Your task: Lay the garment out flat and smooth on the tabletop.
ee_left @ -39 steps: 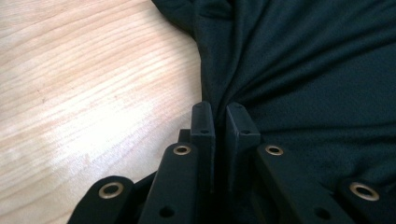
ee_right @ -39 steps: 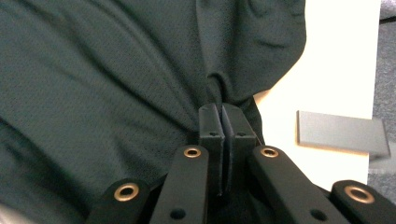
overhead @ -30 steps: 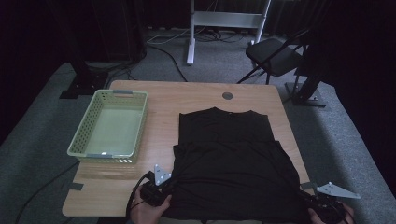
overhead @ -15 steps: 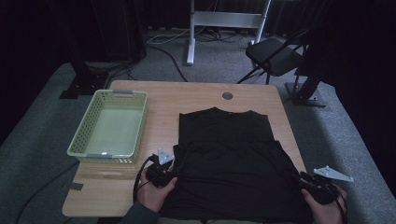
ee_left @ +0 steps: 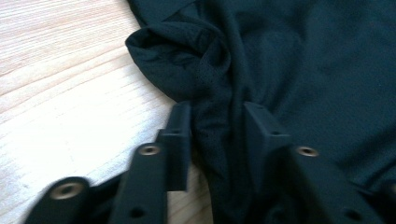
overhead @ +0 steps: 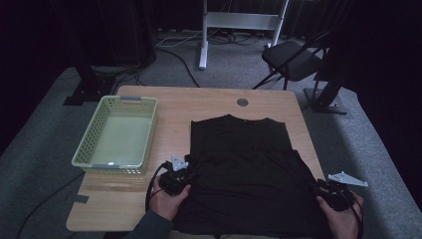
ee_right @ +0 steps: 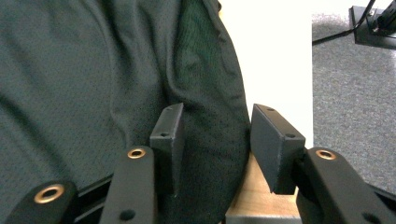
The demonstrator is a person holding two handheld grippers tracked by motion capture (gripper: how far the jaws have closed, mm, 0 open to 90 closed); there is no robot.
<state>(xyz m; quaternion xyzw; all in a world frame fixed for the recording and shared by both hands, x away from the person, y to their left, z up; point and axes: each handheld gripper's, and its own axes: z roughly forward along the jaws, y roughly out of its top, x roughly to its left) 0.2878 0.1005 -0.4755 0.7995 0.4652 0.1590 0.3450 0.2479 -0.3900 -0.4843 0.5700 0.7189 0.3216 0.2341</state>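
At the near edge of the pale wooden table [overhead: 219,99], the two hands had slid forward along the sides of the black mesh sleeveless shirt [overhead: 244,169], which lay flat on the table's right half with its lower part folded up over the chest. A second ago both were tucked lower, at the shirt's near corners; half a second ago they had shifted up and outward, and now they sat at the folded side edges. That reads as a regrip for the next fold rather than a carry.

The left gripper [overhead: 180,175] had a bunched ridge of cloth between its jaws, which had just been closing. The left gripper view [ee_left: 212,121] showed what the high view could not: the rumpled fabric ran up between the two pads and the pads stood close on it, though whether they already pinched it I could not tell.

The right gripper [overhead: 332,191] had just been opening. In the right gripper view [ee_right: 212,126] the shirt's hem edge lay between jaws standing apart, the outer pad clear of the cloth and over the table edge, with grey carpet beyond.

Farther off, the pale green plastic lattice basket [overhead: 94,149] sat on the table's left side, apart from the shirt.
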